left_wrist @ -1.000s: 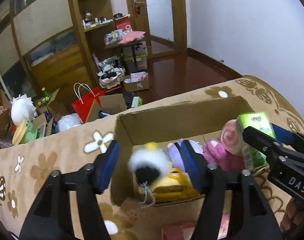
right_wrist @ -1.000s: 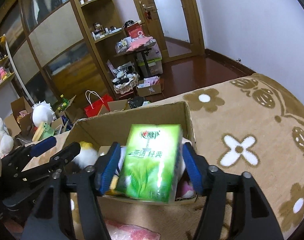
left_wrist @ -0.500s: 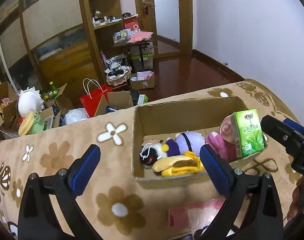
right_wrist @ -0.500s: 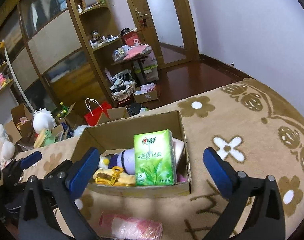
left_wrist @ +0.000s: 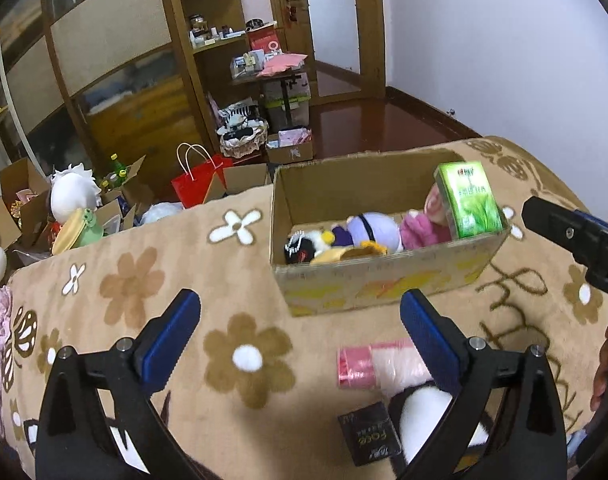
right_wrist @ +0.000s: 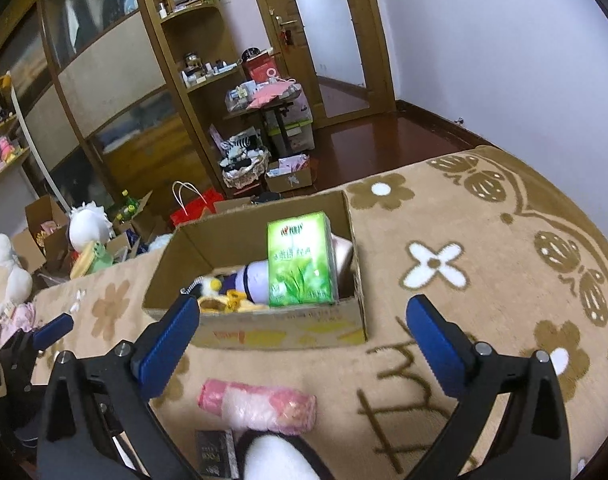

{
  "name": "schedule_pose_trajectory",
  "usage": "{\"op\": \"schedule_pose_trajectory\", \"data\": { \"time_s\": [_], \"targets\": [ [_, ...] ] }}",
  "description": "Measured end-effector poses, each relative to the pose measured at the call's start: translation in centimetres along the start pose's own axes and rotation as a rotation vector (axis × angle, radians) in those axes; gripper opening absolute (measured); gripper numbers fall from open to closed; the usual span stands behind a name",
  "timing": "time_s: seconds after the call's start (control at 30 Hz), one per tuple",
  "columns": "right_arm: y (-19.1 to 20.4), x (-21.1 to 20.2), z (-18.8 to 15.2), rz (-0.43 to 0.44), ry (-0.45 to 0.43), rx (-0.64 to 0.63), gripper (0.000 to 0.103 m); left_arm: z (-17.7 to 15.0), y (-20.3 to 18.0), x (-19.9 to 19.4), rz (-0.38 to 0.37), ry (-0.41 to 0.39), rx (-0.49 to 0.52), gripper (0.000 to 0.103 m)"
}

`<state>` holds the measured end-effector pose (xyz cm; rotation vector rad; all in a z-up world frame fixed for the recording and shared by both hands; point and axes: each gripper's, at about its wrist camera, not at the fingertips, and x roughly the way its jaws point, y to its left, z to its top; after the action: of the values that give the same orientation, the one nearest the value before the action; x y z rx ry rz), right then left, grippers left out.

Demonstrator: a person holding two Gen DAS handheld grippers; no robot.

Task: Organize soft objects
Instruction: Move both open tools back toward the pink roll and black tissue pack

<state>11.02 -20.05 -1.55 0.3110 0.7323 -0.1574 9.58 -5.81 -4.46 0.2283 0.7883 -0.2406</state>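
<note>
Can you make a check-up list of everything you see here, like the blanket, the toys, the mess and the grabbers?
Surface: flowered blanket, tan with brown and white flowers.
Job's things: box on the blanket holds plush toys and an upright green pack. Pink roll and a black-and-white plush lie outside it, nearer the cameras.
Clutter: small black packet beside the plush.
Grippers: left hand-held gripper open, empty; right hand-held gripper open, empty; both short of the box.
Cables: nothing seen.
Surroundings: wooden shelves, door, red bag, cartons and toys on the floor.
</note>
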Motion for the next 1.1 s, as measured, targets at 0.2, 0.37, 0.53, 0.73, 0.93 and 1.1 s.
{"op": "schedule_pose_trajectory", "data": {
  "time_s": [0.2,0.37,0.53,0.73,0.93,1.1],
  "targets": [
    [-0.1,0.2,-1.9,0.004,0.048,-0.01,0.103,-1.7,-0.1,0.1,-0.02,0.041,0.005,0.099],
    [0.2,1.2,-3.2,-0.008,0.12,-0.052,0.103,-3.0,-0.4,1.3,-0.045,0.104,0.013,0.099],
    [0.4,2.8,-4.7,0.001,0.19,-0.062,0.103,-3.7,-0.6,2.9,-0.1,0.178,-0.013,0.099],
    [0.4,4.2,-5.6,0.011,0.229,-0.063,0.103,-4.2,-0.9,4.0,-0.12,0.222,-0.011,0.099],
    [-0.1,6.0,-6.7,0.019,0.277,-0.026,0.103,-4.7,-1.3,5.2,-0.126,0.256,-0.023,0.099],
    [-0.4,7.3,-7.3,0.025,0.301,-0.004,0.103,-4.9,-1.8,6.1,-0.131,0.273,-0.013,0.099]
  ]
}}
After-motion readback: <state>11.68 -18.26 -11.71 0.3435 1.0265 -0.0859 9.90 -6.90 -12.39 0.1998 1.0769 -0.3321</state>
